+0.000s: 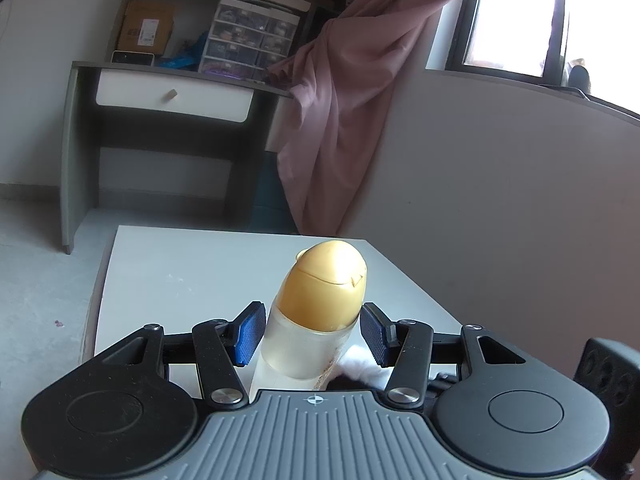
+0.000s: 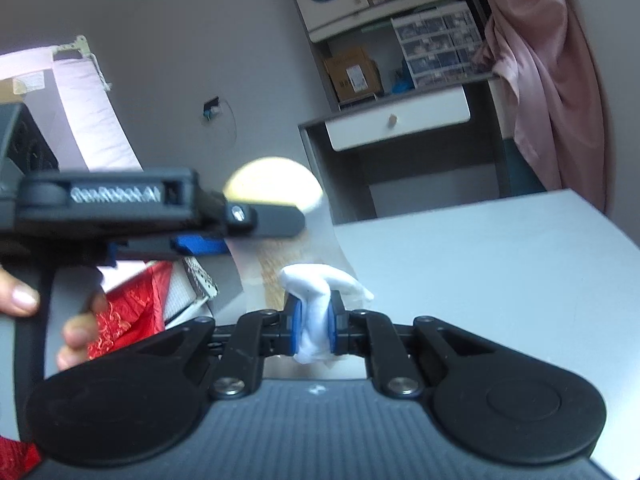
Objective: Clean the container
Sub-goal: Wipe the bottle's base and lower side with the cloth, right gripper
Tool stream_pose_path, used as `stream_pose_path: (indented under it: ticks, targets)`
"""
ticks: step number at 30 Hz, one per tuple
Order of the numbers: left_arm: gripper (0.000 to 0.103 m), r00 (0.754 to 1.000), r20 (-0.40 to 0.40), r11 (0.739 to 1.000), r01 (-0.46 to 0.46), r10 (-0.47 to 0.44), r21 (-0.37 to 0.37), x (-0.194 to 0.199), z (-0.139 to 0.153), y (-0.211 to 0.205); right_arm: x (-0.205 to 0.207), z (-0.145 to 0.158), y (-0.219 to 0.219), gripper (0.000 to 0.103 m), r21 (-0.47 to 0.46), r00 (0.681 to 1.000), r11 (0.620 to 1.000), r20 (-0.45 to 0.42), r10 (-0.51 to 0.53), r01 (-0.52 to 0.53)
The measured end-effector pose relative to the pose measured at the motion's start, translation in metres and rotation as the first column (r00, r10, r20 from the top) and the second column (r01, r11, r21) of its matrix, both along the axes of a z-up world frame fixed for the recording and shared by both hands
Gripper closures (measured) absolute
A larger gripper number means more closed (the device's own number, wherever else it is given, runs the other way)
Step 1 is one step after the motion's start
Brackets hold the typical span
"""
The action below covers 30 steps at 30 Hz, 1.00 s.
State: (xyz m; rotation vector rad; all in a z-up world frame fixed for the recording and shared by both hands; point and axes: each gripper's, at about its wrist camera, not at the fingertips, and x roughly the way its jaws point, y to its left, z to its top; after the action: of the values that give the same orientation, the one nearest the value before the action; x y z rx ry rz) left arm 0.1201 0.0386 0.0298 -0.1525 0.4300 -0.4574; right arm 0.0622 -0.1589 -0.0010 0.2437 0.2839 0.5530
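Over the near edge of the pale grey rectangular table (image 1: 192, 264), we list the frosted translucent plastic bottle with a rounded gold flip cap (image 1: 316, 312), standing roughly upright and tilted a little away from the left wrist camera.

Item, left gripper (image 1: 312, 334): jaws grasping the bottle at its shoulder, just under the cap. The left ribbed blue pad lies against the bottle wall; the right pad looks a hair off it in this view, so we judge the hold from the bottle's lifted pose rather than from both contacts. A hand (image 2: 48, 312) shows on this gripper's handle in the right wrist view.

Item, right gripper (image 2: 314, 330): jaws clenched on a crumpled wad of soft white cloth or tissue (image 2: 320, 292), which bulges out above the pads and rests against the lower side of the bottle.

Step in hand, as we judge it: wiping the bottle's outer wall, one tool steadying, the other rubbing. Next move calls for stroking the wad along the smooth curved wall under light pressure, the left grip kept firm, since glossy plastic may slip or twist.

Materials: hard, sleek bottle; matte dome cap with a seam; limp, fibrous wad; flat matte tabletop.
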Motion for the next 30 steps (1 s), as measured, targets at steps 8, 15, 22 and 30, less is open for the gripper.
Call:
stream_pose_path:
  ticks: [8, 15, 22, 30]
  targets:
    - [0.05, 1.0, -0.008, 1.0, -0.002, 0.002, 0.001, 0.0, -0.001, -0.001, 0.009, 0.0, -0.006, 0.091, 0.016, 1.0, 1.0, -0.018, -0.02, 0.02]
    - [0.05, 1.0, -0.009, 1.0, -0.001, 0.001, 0.0, -0.001, -0.002, -0.001, 0.013, -0.017, -0.003, 0.091, -0.013, 0.996, 1.0, -0.087, -0.007, 0.006]
    - [0.05, 1.0, -0.008, 1.0, -0.001, 0.001, 0.004, -0.001, -0.002, -0.002, 0.015, -0.02, -0.001, 0.091, -0.023, 0.994, 1.0, -0.108, -0.003, 0.001]
    - [0.05, 1.0, -0.007, 1.0, 0.0, 0.0, 0.007, -0.002, 0.001, -0.003, 0.008, -0.001, -0.005, 0.091, 0.007, 0.999, 1.0, -0.029, -0.029, 0.029]
